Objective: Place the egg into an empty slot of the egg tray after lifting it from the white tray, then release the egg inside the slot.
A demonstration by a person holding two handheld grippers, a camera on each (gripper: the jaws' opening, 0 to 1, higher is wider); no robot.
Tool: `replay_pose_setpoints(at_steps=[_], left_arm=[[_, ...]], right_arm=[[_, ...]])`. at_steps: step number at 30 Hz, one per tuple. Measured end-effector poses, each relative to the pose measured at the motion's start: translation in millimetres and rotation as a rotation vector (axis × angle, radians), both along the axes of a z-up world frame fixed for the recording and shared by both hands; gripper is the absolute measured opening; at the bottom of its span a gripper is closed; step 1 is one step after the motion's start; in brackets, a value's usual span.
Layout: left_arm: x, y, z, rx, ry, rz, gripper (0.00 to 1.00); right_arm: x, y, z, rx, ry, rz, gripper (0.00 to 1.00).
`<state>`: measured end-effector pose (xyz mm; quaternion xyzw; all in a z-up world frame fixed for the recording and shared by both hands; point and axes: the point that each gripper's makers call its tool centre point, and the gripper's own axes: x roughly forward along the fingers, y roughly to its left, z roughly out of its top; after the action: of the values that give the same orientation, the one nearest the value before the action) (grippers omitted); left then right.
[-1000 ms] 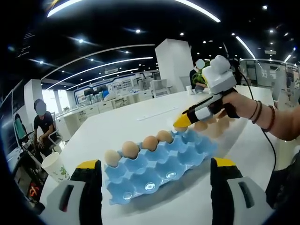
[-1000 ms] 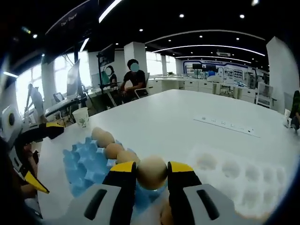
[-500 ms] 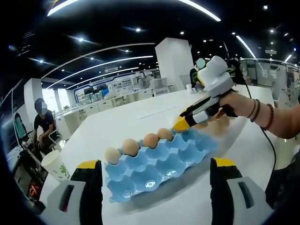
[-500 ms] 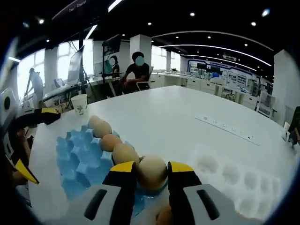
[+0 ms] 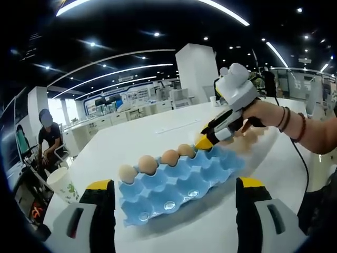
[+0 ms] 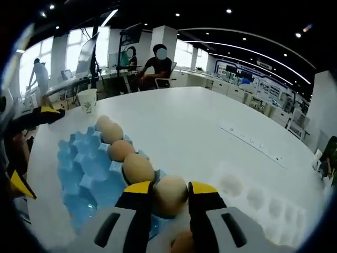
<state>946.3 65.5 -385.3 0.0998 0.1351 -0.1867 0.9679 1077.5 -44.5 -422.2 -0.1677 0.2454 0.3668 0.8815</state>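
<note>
A tan egg (image 6: pixel 169 197) is clamped in my right gripper (image 6: pixel 171 187), low over the near end of the blue egg tray (image 6: pixel 84 168). Several eggs (image 6: pixel 138 167) line one edge of that tray, and the held egg hangs just past the last one. In the left gripper view the right gripper (image 5: pixel 204 141) reaches in from the right to the far corner of the blue tray (image 5: pixel 179 184), beside the row of eggs (image 5: pixel 169 157). My left gripper (image 5: pixel 175 184) is open, its jaws wide apart in front of the tray. The white tray (image 6: pixel 258 200) lies to the right.
A paper cup (image 5: pixel 62 185) stands on the white table left of the blue tray. The white tray (image 5: pixel 253 138) still holds eggs behind the right hand. Another egg (image 6: pixel 181 243) shows below the jaws. A power strip (image 6: pixel 253 145) lies farther off. People sit at the table's far side.
My right gripper has carried the egg lower and closer to the end of the egg row on the blue tray. The left gripper has stayed open and still.
</note>
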Motion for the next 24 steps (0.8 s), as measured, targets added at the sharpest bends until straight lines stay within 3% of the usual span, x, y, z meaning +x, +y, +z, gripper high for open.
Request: replay_pose_setpoints(at_steps=[7, 24], left_arm=[[-0.6, 1.1, 0.6, -0.007, -0.003, 0.001, 0.97], [2.4, -0.2, 3.9, -0.007, -0.008, -0.009, 0.97]], right_arm=[[-2.5, -2.0, -3.8, 0.032, 0.063, -0.012, 0.26], [0.3, -2.0, 1.3, 0.036, 0.038, -0.015, 0.29]])
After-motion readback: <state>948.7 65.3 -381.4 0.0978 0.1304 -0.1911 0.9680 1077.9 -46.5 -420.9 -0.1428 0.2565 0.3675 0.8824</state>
